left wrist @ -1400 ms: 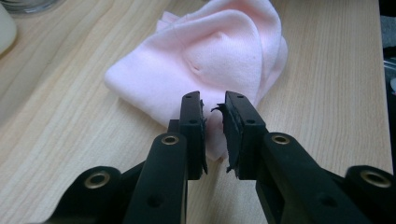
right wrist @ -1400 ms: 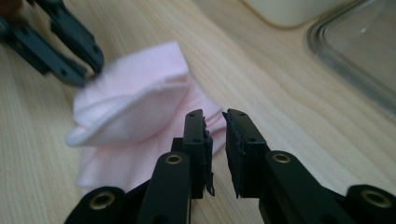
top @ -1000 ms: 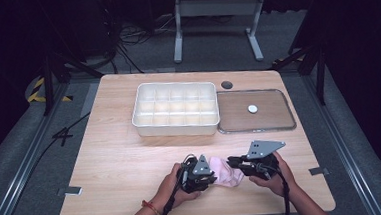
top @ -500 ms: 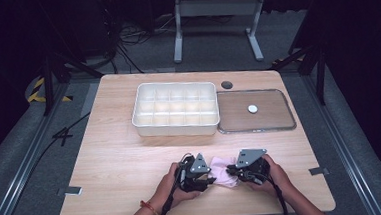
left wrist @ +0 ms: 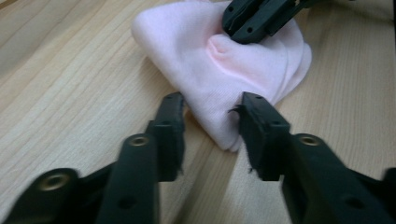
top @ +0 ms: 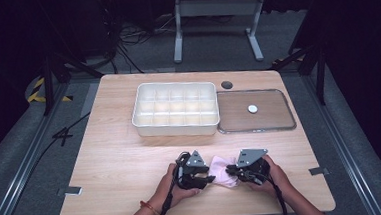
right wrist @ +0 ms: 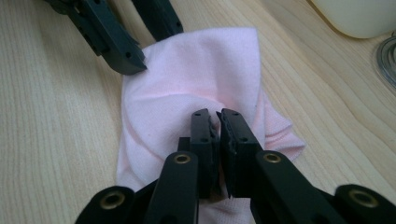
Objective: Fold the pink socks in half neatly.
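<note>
A crumpled pale pink cloth lies on the wooden table near its front edge, between my two grippers. My right gripper comes in from the right and is shut on a raised fold in the middle of the cloth, its tips pinching the fabric. My left gripper sits at the cloth's left side. Its jaws have just been closing and stand apart, with the cloth's near edge lying between them. The right gripper shows at the top of the left gripper view.
A white tray with several compartments stands at the table's middle back. Right of it lies a clear flat lid with a white knob. A round hole sits behind them. Bare wood spreads to the left.
My right gripper has come down and leftward onto the pink cloth and now pinches its middle. The left gripper has stayed at the cloth's left side.
</note>
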`<move>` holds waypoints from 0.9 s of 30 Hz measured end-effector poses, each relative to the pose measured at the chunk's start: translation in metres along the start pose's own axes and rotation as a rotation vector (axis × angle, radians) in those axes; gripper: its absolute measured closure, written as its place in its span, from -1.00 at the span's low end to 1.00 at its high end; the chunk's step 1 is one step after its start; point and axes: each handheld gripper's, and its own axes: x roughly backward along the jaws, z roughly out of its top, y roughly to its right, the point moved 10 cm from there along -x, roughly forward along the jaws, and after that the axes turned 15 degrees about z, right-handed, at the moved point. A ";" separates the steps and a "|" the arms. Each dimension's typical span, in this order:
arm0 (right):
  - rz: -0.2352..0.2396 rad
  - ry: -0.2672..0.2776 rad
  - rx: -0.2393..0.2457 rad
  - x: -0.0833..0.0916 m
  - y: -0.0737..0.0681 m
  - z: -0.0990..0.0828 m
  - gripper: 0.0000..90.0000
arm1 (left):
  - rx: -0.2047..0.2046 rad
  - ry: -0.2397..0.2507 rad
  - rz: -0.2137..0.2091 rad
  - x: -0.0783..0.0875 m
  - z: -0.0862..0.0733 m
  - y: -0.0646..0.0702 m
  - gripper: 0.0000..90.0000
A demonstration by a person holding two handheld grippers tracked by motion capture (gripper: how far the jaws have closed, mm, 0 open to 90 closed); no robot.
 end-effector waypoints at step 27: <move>-0.011 0.034 0.001 -0.008 0.003 0.011 0.75 | 0.001 0.109 0.008 0.010 0.021 0.002 0.82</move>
